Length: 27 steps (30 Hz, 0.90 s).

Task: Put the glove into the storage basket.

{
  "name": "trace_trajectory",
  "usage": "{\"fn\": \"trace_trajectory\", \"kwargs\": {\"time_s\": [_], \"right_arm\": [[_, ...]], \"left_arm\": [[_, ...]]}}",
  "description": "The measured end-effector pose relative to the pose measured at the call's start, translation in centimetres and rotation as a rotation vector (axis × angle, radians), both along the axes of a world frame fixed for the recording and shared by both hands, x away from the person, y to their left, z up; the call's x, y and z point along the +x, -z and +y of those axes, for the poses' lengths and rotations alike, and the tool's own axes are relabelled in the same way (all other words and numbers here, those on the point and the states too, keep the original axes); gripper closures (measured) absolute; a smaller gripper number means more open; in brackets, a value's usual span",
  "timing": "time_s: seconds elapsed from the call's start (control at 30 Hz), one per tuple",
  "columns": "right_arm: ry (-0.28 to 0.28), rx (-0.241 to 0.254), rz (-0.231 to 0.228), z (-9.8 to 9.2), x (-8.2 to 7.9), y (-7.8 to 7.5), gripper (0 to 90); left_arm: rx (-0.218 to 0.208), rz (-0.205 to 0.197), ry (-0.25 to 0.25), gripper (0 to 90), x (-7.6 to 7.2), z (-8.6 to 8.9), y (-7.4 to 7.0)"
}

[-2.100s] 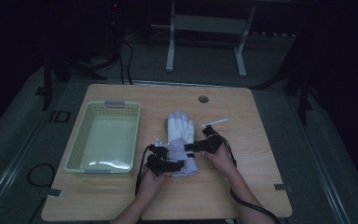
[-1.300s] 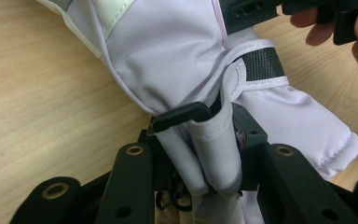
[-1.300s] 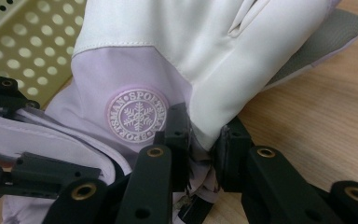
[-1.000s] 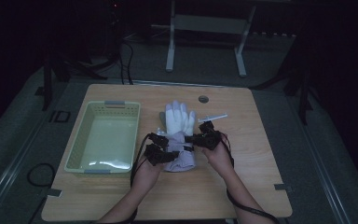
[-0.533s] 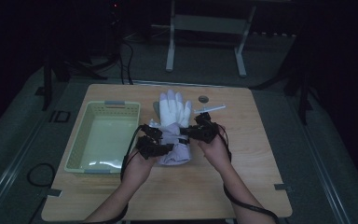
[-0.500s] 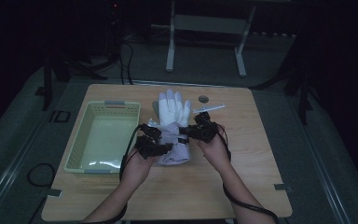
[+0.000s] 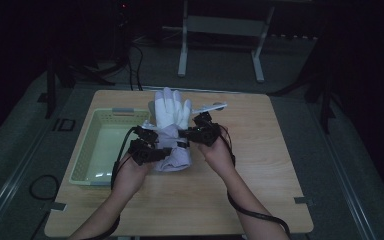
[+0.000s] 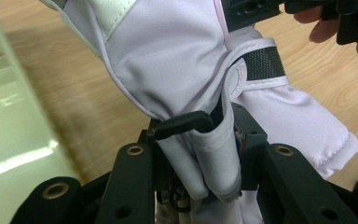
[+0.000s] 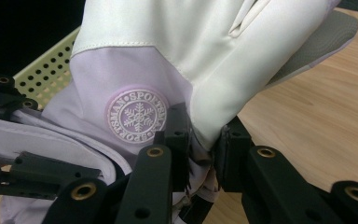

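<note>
A ski glove with white fingers (image 7: 170, 107) and a lilac cuff (image 7: 176, 156) hangs above the wooden table (image 7: 260, 170), its fingers pointing away from me. My left gripper (image 7: 152, 148) is shut on a fold of the lilac cuff fabric (image 8: 209, 158) at the glove's left side. My right gripper (image 7: 196, 133) is shut on the glove's right side. In the right gripper view its jaws (image 9: 203, 135) pinch the cloth just beside a round snowflake badge (image 9: 137, 116). The left gripper view shows a black hook-and-loop strap (image 8: 261, 63) on the cuff.
A pale green perforated basket (image 7: 96, 150) stands on the left of the table, close to my left hand. A small white object (image 7: 209, 106) lies behind the glove near the far edge. A metal stand (image 7: 220, 30) is on the floor beyond the table.
Both hands have risen and moved away from me with the glove, lifting it off the table. The grips have not changed.
</note>
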State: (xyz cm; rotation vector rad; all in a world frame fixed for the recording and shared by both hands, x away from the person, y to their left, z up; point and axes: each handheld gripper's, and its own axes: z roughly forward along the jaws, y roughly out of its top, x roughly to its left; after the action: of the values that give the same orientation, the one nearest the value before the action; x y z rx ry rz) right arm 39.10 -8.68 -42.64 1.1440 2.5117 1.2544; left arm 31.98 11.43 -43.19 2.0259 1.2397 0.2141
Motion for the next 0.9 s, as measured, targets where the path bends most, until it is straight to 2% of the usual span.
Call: {"fn": "trace_trajectory", "kwargs": {"time_s": [0.3, 0.77, 0.8, 0.83, 0.9], "right_arm": [[-0.037, 0.0, -0.018, 3.5, 0.1, -1.1, 77.4], [-0.105, 0.009, -0.02, 9.9, 0.0, -1.5, 77.3], [-0.105, 0.009, -0.02, 9.9, 0.0, -1.5, 77.3], [-0.11, 0.007, -0.019, 10.4, 0.0, -1.5, 77.3], [-0.124, 0.005, -0.012, 11.9, 0.0, -1.3, 77.3]], "left_arm": [[0.019, -0.009, -0.038, 67.1, -0.6, 3.1, -1.1], [0.029, -0.01, -0.1, 67.1, -1.9, 9.1, -1.6], [0.029, -0.01, -0.1, 67.1, -1.9, 9.1, -1.6], [0.031, -0.002, -0.108, 67.1, -2.1, 10.1, -1.6], [0.036, -0.001, -0.113, 67.1, -2.3, 11.0, -1.5]]}}
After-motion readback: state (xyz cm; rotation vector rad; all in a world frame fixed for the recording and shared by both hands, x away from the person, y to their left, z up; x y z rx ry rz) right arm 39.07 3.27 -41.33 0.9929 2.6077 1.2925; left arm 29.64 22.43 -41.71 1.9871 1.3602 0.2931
